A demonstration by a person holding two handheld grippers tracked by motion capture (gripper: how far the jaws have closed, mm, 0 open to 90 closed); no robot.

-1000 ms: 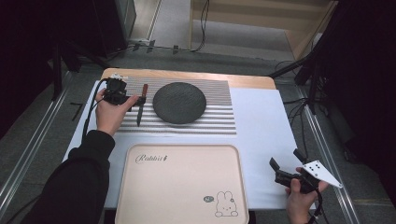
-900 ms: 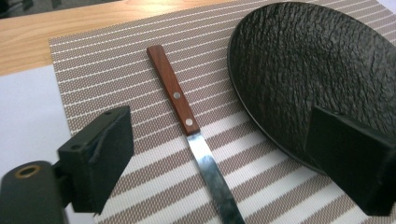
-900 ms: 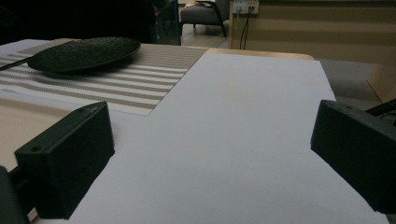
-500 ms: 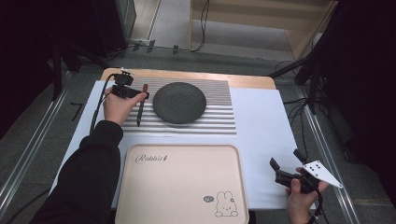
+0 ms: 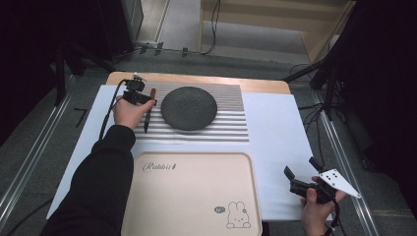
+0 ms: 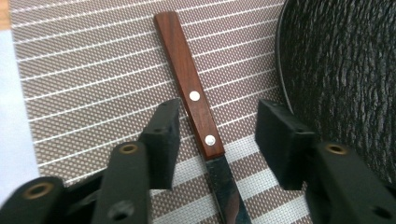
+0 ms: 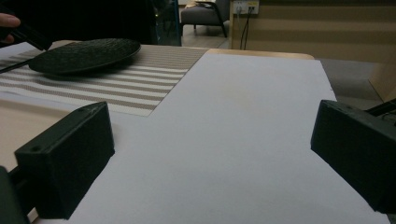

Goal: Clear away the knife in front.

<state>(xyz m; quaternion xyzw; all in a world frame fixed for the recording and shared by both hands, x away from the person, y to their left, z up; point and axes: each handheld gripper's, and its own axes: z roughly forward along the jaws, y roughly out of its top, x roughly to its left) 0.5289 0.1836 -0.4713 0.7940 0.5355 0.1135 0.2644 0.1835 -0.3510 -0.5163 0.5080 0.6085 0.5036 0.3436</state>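
A knife with a red-brown riveted handle (image 6: 189, 84) and a dark blade (image 5: 146, 120) lies on the striped placemat (image 5: 226, 123), just left of a black textured plate (image 5: 189, 108). My left gripper (image 5: 146, 100) is down over the handle. In the left gripper view its jaws (image 6: 217, 133) straddle the handle near the blade. They have just been closing, but a gap remains on each side and the pads do not touch the wood. My right gripper (image 5: 301, 168) rests open at the front right over the white sheet (image 7: 243, 116), with nothing between its jaws.
A beige tray (image 5: 192, 196) with a rabbit print sits at the front centre. The plate's rim (image 6: 285, 70) lies close to the left gripper's right jaw. Bare white sheet (image 5: 280, 128) stretches to the right of the placemat. Cables and dark stands surround the table.
The left hand moved right and down from the placemat's left edge onto the knife handle, and its jaws narrowed around it. The right hand has stayed still.
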